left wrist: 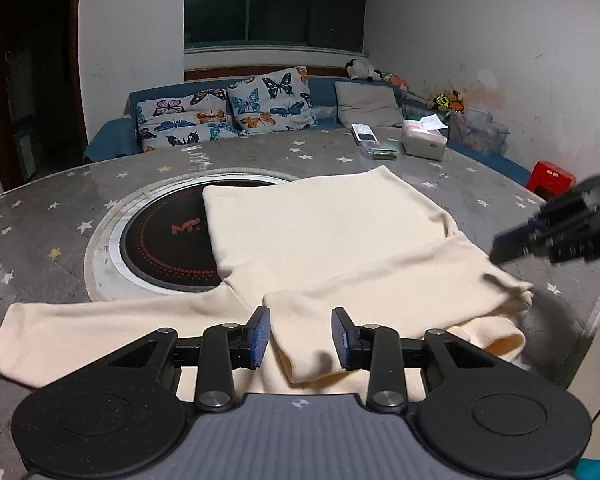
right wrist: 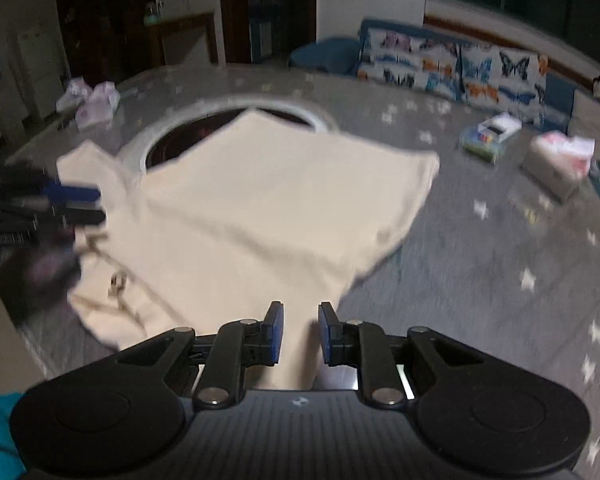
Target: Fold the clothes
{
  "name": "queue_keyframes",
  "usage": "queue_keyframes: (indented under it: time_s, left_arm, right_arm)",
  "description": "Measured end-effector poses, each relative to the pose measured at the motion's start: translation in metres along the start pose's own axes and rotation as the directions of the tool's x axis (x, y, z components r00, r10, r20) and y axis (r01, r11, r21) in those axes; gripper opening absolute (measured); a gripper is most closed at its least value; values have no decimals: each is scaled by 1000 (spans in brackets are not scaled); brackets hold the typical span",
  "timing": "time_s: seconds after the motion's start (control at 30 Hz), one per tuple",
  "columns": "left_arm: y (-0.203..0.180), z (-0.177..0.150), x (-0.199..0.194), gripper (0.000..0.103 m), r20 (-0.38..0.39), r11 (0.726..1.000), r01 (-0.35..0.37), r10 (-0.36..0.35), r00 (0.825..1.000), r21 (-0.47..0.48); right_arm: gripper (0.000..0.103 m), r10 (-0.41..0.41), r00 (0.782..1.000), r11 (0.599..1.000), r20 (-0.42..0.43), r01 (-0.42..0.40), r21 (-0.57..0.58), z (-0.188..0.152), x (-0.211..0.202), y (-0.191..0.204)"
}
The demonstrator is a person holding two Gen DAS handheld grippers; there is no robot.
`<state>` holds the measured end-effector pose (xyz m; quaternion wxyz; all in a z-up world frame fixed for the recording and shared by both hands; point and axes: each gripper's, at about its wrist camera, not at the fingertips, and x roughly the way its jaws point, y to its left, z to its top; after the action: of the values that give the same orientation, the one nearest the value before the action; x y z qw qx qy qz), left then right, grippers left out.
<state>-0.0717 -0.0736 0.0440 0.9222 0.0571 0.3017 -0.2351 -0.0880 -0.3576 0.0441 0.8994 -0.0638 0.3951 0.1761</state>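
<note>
Cream garment (left wrist: 324, 240) laid flat on the round table (left wrist: 60, 216), partly folded, shown from both hand-held grippers.

Left side: one sleeve (left wrist: 100, 332) lies stretched outward along the near table edge, not yet folded in; it appears left extended so that it can be taken by its end and carried across the body. The body panel overlaps the dark circular cooktop inset (left wrist: 164, 240) at the table's centre.

Centre: the left gripper (left wrist: 300, 336) hovers low over the near edge of the garment, where an already turned-over sleeve or flap (left wrist: 380, 304) lies across the body. Its fingers (left wrist: 260, 336) stand moderately apart with cloth visible in the gap but not pinched, a posture suited to either pressing down or taking hold of the fold edge.

Right side: the right gripper (right wrist: 300, 334), seen blurred in its own view, is over the garment's right-hand margin. Its fingers stand narrowly apart, straddling a strip of cloth; whether they actually hold it cannot be told. In the left view the same gripper enters from the right, near the bunched corner (left wrist: 516, 292).

Far table: a remote control (left wrist: 363, 133) and a tissue box (left wrist: 424, 140) sit well apart from the garment, leaving the folding area unobstructed.
</note>
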Motion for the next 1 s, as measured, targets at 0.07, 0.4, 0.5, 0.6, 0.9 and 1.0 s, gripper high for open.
queue_keyframes:
  time_s: [0.07, 0.4, 0.5, 0.6, 0.9, 1.0]
  left_arm:
    - [-2, 3, 4, 32, 2, 1000, 13, -13, 1000, 6]
    - [5, 1, 34, 25, -36, 1000, 0, -1, 999, -19]
    - [20, -3, 18, 26, -7, 996, -53, 53, 999, -75]
    - [39, -8, 2, 26, 16, 982, -133, 137, 990, -137]
    - [122, -25, -24, 40, -93, 742, -575, 583, 807, -345]
    - [144, -30, -21, 40, -139, 684, -618, 619, 773, -387]
  right_arm:
    - [18, 9, 1000, 1000, 26, -9, -8, 12, 7, -1]
    - [19, 9, 1000, 1000, -6, -9, 27, 12, 38, -12]
    - [20, 19, 1000, 1000, -1, -19, 2, 13, 32, -7]
    - [24, 39, 999, 999, -7, -39, -27, 14, 31, 1]
    - [27, 54, 998, 997, -23, -55, -47, 14, 36, 16]
    - [28, 57, 998, 997, -23, -59, -53, 14, 34, 19]
